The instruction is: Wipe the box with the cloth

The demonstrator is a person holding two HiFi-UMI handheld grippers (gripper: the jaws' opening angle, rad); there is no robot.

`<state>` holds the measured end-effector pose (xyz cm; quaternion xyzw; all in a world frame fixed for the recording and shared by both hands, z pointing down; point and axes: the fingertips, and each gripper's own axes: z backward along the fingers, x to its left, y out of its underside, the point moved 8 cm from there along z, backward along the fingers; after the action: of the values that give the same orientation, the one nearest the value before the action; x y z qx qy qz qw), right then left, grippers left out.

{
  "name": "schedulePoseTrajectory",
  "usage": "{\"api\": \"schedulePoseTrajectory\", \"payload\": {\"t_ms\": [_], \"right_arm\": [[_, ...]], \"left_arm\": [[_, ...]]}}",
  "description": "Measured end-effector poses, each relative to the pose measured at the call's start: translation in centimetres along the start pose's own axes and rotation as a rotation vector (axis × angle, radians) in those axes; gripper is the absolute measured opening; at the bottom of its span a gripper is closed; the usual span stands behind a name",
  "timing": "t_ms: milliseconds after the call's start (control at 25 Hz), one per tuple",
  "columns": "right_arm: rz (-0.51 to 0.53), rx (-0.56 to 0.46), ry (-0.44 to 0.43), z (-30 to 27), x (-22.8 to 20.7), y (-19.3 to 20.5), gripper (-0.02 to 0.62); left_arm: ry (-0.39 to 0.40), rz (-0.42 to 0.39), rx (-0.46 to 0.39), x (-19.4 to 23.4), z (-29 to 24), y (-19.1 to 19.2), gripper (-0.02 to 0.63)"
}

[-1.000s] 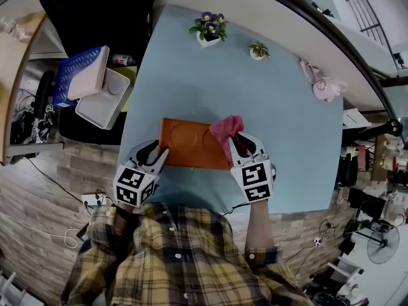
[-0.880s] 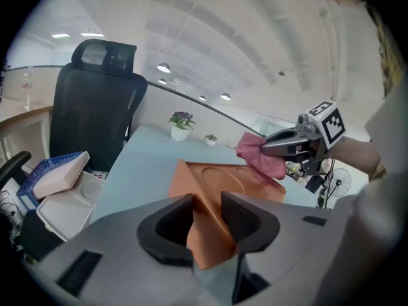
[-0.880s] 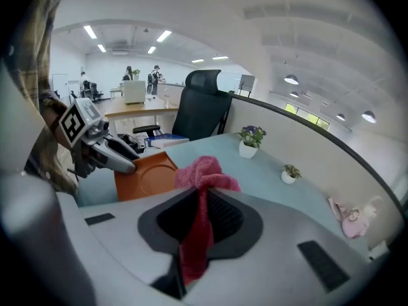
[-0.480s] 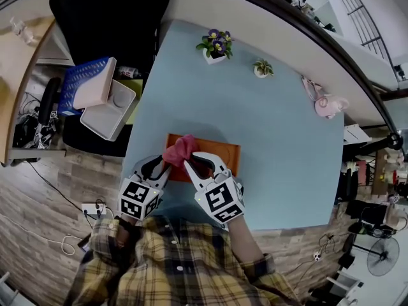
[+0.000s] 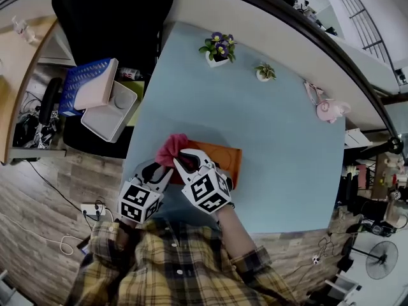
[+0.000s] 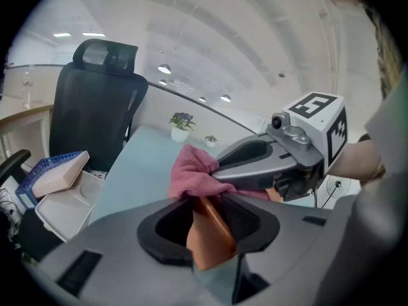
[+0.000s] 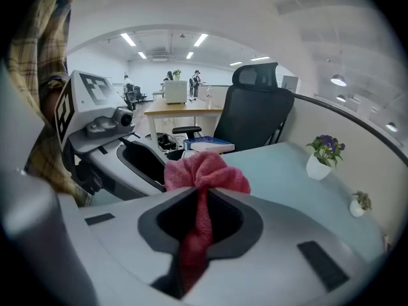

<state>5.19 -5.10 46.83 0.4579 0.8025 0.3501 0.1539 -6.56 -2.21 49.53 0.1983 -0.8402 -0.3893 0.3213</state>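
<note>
A flat orange box (image 5: 223, 159) lies near the front edge of the light blue table (image 5: 268, 132). My left gripper (image 5: 157, 169) is shut on the box's left corner; in the left gripper view the orange box (image 6: 208, 238) is pinched between the pads. My right gripper (image 5: 182, 158) is shut on a bunched pink cloth (image 5: 171, 148) and holds it at the box's left end, right beside the left gripper. In the right gripper view the cloth (image 7: 204, 171) bulges out past the fingertips, and the left gripper (image 7: 127, 161) is close on the left. The cloth and the right gripper hide the box's left part.
A pot of purple flowers (image 5: 217, 45) and a small green plant (image 5: 264, 73) stand at the table's far side. A pink object (image 5: 328, 107) lies at the far right. Left of the table are a blue basket (image 5: 83, 78), white trays (image 5: 108, 113) and a black chair (image 5: 108, 11).
My right gripper has swept the pink cloth leftward over the box, from its right part to its left end. The left gripper has stayed on the box's corner.
</note>
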Motion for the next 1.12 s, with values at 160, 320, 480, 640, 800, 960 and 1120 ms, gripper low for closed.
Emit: {"api": "schedulePoseTrajectory", "payload": {"t_ms": [160, 320, 480, 640, 800, 960, 1120], "right_arm": [[-0.011, -0.008, -0.019, -0.1, -0.1, 0.1, 0.049], [-0.003, 0.004, -0.012, 0.1, -0.2, 0.2, 0.049], [0.004, 0.036, -0.011, 0.6, -0.3, 0.6, 0.049], [-0.002, 0.069, 0.005, 1.4, -0.5, 1.4, 0.049], [-0.015, 0.087, 0.025, 2.6, -0.7, 2.6, 0.048], [-0.034, 0.086, 0.055, 3.7, -1.0, 3.7, 0.049], [-0.040, 0.090, 0.077, 4.3, -1.3, 4.1, 0.048]], "left_arm": [[-0.002, 0.003, -0.005, 0.0, 0.1, 0.1, 0.135], [-0.002, 0.001, -0.005, 0.0, 0.0, 0.0, 0.135], [-0.001, 0.001, -0.002, -0.1, 0.0, 0.1, 0.135], [-0.002, -0.002, -0.004, 0.0, 0.1, 0.0, 0.135], [-0.002, -0.001, -0.004, -0.1, 0.2, 0.1, 0.135], [-0.003, -0.002, -0.005, -0.2, 0.2, 0.1, 0.135], [-0.004, -0.006, -0.002, -0.1, 0.1, 0.1, 0.135]]}}
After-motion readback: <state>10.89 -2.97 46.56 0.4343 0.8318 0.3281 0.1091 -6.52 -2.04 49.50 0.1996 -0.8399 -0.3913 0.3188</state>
